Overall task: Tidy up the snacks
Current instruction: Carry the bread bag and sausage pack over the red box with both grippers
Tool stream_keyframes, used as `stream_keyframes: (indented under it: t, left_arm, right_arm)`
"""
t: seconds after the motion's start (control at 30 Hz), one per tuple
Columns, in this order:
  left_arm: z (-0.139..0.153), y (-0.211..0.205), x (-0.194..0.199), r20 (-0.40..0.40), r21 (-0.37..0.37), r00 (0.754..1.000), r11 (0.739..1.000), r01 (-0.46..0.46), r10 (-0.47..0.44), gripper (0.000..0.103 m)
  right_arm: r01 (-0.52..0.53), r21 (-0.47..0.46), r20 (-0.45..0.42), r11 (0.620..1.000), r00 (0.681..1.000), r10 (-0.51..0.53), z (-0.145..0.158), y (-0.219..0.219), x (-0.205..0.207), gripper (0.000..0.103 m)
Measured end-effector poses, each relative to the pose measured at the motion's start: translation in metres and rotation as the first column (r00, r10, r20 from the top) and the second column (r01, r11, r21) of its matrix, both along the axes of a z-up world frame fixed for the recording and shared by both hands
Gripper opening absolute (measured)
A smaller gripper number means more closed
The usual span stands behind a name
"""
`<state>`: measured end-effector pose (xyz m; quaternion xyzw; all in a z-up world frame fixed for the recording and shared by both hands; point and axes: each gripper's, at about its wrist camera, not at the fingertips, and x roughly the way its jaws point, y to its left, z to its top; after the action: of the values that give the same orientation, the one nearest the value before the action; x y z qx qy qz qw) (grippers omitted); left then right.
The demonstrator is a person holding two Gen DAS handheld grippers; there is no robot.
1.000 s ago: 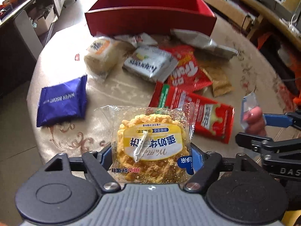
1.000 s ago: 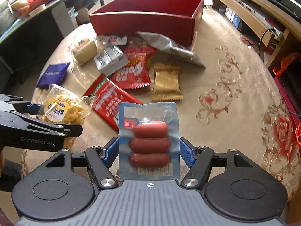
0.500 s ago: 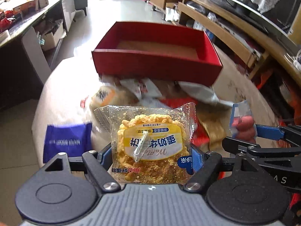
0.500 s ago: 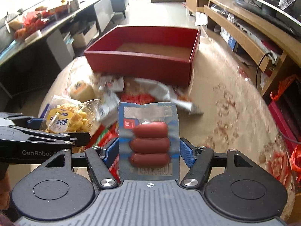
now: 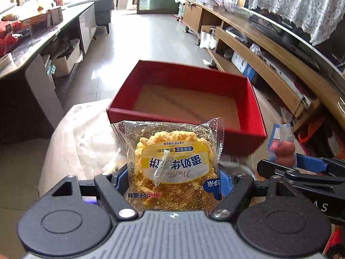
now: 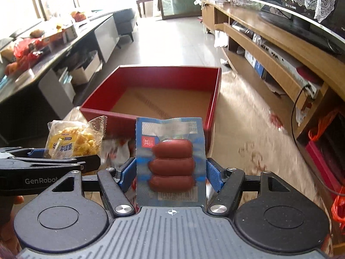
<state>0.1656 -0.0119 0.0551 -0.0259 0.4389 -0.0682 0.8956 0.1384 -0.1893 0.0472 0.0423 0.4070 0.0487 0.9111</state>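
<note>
My left gripper point(image 5: 172, 179) is shut on a clear packet of crumbly yellow cake point(image 5: 172, 168), held just short of the near wall of the red box point(image 5: 163, 117). My right gripper point(image 6: 170, 172) is shut on a blue sausage pack point(image 6: 170, 161) with three sausages, also just before the red box point(image 6: 148, 116). The box shows a bare brown cardboard floor. In the left wrist view the sausage pack point(image 5: 281, 144) and right gripper show at the right. In the right wrist view the cake packet point(image 6: 73, 140) and left gripper show at the left.
The box stands on a round table with a beige patterned cloth point(image 6: 248, 133). A white and red snack wrapper point(image 6: 116, 151) lies below between the grippers. A dark counter with goods point(image 6: 38, 49) runs along the left, wooden shelving point(image 6: 280, 60) along the right.
Both grippers have risen and moved toward the red box with their packets. The loose snacks on the table have dropped out of view and the box's inside now shows.
</note>
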Motion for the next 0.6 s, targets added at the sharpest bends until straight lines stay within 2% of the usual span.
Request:
stream_keyframes:
  t: [0.6]
  left_arm:
    - [-0.005,-0.014,0.084,0.04,0.061,0.998,0.997,-0.043,0.04,0.074]
  right_arm:
    - [0.032,-0.023,0.025,0.999,0.999,-0.031,-0.002,-0.005,0.074,0.074]
